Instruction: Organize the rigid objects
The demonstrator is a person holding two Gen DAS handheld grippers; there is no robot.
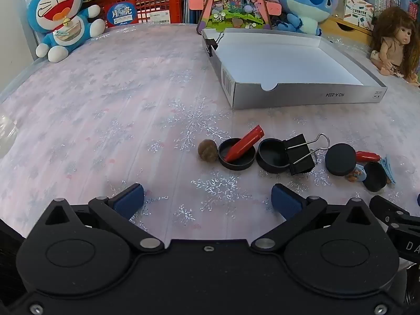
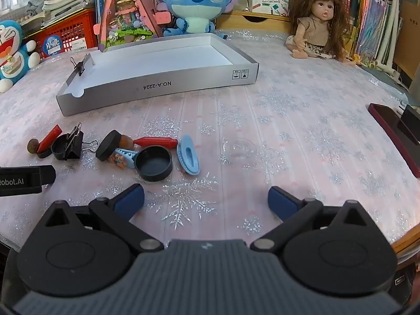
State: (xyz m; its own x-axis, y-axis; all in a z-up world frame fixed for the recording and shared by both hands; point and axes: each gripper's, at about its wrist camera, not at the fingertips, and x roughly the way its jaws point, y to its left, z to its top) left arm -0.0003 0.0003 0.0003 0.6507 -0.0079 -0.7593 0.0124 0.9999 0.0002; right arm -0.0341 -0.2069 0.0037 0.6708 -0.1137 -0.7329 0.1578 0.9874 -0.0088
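A: What is the biggest thing we see?

B: The table [image 2: 302, 120], covered in a pale pink cloth with glittery snowflakes. Next comes the box [image 2: 157, 84], a shallow grey cardboard tray with a white inside, sitting in the upper middle of the right wrist view and upper right of the left wrist view. A small black clip [image 1: 211, 42] is fastened on its far left corner.

A: And our claws?

B: Our left gripper [image 1: 207, 202] sits at the bottom of its frame, blue pads spread wide with nothing between them. Our right gripper [image 2: 206, 200] is the same, spread and empty, low over the cloth.

A: Where are the pieces we sort?

B: In a loose row below the box, at the left middle of the right wrist view. From big to small: a black round lid [image 2: 153, 163] lying open side up, nearest our right claw; a large black binder clip [image 1: 302, 155] with silver handles, touching another black lid [image 1: 271, 155]; a blue hair clip [image 2: 187, 155] just right of the lid; a red tube [image 1: 245, 144] leaning tilted in a third black lid [image 1: 236, 156]; a red stick [image 2: 156, 141] lying flat; and a brown nut [image 1: 207, 150] at the left end of the row.
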